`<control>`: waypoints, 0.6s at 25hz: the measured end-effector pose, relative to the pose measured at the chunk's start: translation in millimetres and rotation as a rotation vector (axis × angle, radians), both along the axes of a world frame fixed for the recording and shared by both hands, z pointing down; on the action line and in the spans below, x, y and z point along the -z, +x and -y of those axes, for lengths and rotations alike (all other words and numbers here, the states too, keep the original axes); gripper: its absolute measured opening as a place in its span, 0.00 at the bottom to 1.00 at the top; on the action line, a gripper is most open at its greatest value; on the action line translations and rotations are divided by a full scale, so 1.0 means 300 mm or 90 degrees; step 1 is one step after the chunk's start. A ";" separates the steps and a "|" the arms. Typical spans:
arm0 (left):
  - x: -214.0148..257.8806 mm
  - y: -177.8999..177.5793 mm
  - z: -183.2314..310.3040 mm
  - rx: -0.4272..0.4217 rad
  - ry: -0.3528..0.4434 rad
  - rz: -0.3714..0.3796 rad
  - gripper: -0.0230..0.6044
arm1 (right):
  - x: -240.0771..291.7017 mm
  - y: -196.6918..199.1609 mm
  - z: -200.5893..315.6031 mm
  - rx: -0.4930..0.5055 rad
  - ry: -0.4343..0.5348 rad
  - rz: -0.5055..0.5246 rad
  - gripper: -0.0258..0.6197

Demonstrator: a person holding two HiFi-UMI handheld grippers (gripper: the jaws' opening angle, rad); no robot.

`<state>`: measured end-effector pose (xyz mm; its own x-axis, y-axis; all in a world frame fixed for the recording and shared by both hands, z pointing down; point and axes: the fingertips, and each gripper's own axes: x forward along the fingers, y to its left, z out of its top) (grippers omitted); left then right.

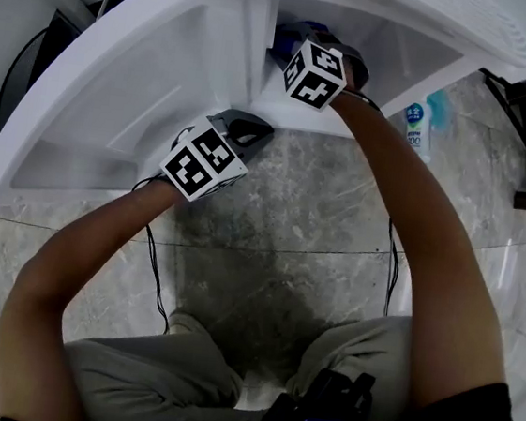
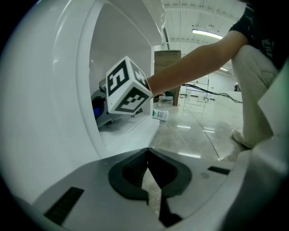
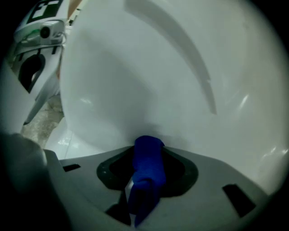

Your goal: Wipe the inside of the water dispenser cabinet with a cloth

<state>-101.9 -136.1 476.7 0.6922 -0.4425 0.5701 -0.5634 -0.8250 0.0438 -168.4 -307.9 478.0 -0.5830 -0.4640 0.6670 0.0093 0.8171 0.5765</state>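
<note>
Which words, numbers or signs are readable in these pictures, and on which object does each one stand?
"200": on the white container lying on the floor; its other print is too small to read.
Marker cubes: black-and-white patterns only, no words.

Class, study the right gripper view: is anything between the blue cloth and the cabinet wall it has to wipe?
Nothing visible does. The cloth, clamped in the right gripper, points straight at the bare white wall, its tip at or very near it. The left gripper is outside the cabinet.
</note>
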 end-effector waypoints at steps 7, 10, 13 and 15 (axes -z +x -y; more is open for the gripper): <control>-0.016 -0.036 -0.013 0.006 -0.007 0.013 0.05 | 0.003 -0.010 0.042 -0.032 -0.009 -0.010 0.23; 0.017 -0.038 0.011 0.011 0.010 0.014 0.05 | 0.009 0.000 -0.021 -0.002 -0.043 0.010 0.23; 0.065 -0.031 0.042 0.018 0.032 0.009 0.05 | 0.008 0.016 -0.133 0.052 -0.079 0.018 0.23; 0.087 -0.025 0.053 0.018 0.043 0.010 0.05 | 0.025 0.026 -0.197 0.071 -0.110 0.040 0.23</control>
<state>-109.5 -152.2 450.7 0.6700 -0.4989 0.5498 -0.5864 -0.8098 -0.0202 -160.6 -248.7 470.4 -0.6672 -0.2757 0.6920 0.0740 0.8998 0.4299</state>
